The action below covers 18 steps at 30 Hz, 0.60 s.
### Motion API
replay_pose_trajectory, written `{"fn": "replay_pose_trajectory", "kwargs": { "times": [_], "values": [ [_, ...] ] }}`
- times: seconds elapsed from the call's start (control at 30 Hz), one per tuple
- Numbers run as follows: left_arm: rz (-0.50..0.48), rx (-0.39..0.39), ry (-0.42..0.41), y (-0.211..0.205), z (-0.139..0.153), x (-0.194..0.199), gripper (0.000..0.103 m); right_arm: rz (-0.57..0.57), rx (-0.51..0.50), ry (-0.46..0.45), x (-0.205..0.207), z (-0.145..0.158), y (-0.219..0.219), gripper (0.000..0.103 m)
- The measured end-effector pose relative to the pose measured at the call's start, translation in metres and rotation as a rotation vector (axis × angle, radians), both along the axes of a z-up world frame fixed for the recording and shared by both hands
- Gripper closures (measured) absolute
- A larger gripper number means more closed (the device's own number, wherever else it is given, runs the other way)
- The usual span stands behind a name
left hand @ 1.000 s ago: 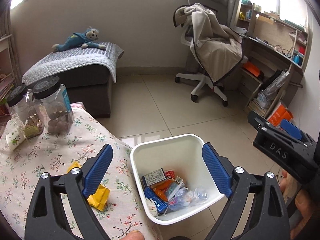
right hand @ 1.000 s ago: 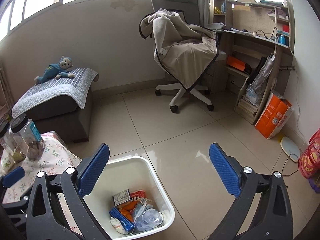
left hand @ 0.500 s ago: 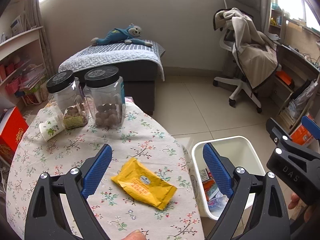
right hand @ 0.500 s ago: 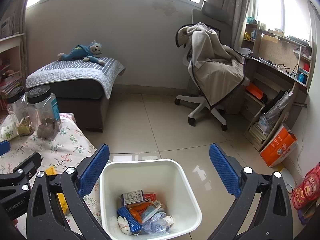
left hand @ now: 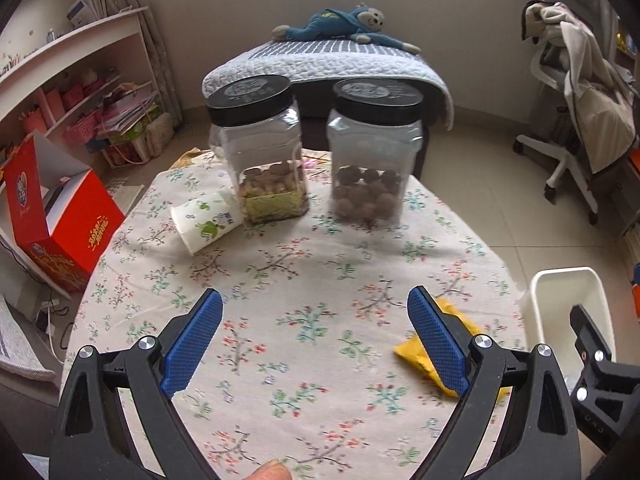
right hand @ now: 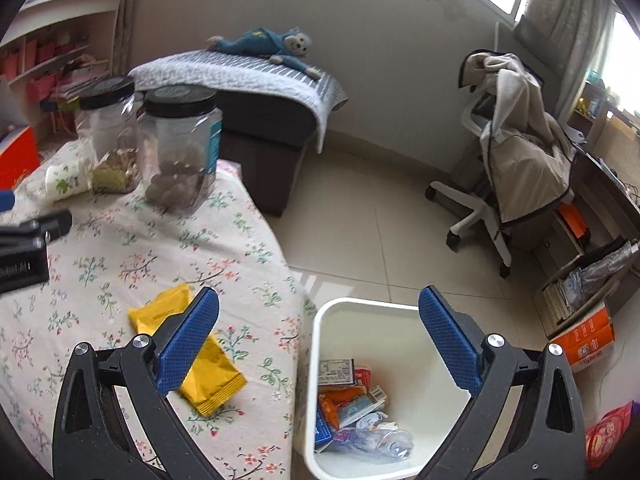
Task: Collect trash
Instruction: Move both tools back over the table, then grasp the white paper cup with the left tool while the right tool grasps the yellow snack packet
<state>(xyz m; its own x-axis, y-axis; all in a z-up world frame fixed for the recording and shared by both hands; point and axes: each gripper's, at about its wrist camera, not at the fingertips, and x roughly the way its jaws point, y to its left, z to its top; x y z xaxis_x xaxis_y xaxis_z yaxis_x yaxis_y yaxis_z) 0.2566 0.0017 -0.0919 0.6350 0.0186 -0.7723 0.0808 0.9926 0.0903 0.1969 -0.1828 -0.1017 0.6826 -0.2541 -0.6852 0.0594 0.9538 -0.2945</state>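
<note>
Several crumpled wrappers and a flattened clear bottle already lie in the white square plastic bin on the tiled floor just right of the round table with the flowered cloth, so part of the collecting looks done. Two pieces of likely trash remain on the cloth: a yellow foil snack packet near the table's right edge, close to the bin, and a small white paper cup with green print lying on its side at the far left, touching the left of two clear, black-lidded plastic jars.

Both tools are empty. The left gripper hangs over the near middle of the cloth, jaws spread wide, its right finger in front of the packet. The right gripper is equally wide, straddling the table edge and the bin's near-left rim, touching nothing I can make out.
</note>
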Motion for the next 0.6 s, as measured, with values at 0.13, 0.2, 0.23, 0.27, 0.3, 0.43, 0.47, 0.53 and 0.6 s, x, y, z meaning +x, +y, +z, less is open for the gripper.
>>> {"fn": "replay_pose_trajectory", "kwargs": {
  "times": [0.13,0.2,0.23,0.27,0.3,0.43,0.47,0.53,0.6],
  "values": [
    [-0.058,0.148,0.033,0.032,-0.009,0.041,0.012,0.106,-0.015,0.114,0.015,-0.024,0.025,0.007],
    [-0.125,0.229,0.074,0.043,-0.017,0.063,0.012,0.15,-0.018,0.161,0.023,-0.034,0.033,0.007],
    [-0.165,0.266,0.093,0.049,-0.022,0.074,0.012,0.174,-0.015,0.189,0.026,-0.039,0.036,0.007],
    [-0.206,0.296,0.113,0.054,-0.027,0.084,0.012,0.196,-0.013,0.216,0.03,-0.045,0.039,0.007],
    [-0.241,0.318,0.136,0.059,-0.032,0.093,0.012,0.216,-0.013,0.24,0.033,-0.051,0.041,0.007],
    [-0.323,0.408,0.201,0.075,-0.055,0.125,0.012,0.277,-0.051,0.301,0.045,-0.072,0.052,0.007],
    [-0.338,0.42,0.218,0.078,-0.062,0.132,0.012,0.29,-0.059,0.31,0.047,-0.076,0.055,0.007],
    [-0.359,0.437,0.239,0.084,-0.073,0.142,0.012,0.317,-0.061,0.337,0.052,-0.083,0.06,0.007],
    [-0.367,0.435,0.252,0.089,-0.083,0.151,0.012,0.339,-0.056,0.365,0.056,-0.091,0.063,0.007]
  ]
}}
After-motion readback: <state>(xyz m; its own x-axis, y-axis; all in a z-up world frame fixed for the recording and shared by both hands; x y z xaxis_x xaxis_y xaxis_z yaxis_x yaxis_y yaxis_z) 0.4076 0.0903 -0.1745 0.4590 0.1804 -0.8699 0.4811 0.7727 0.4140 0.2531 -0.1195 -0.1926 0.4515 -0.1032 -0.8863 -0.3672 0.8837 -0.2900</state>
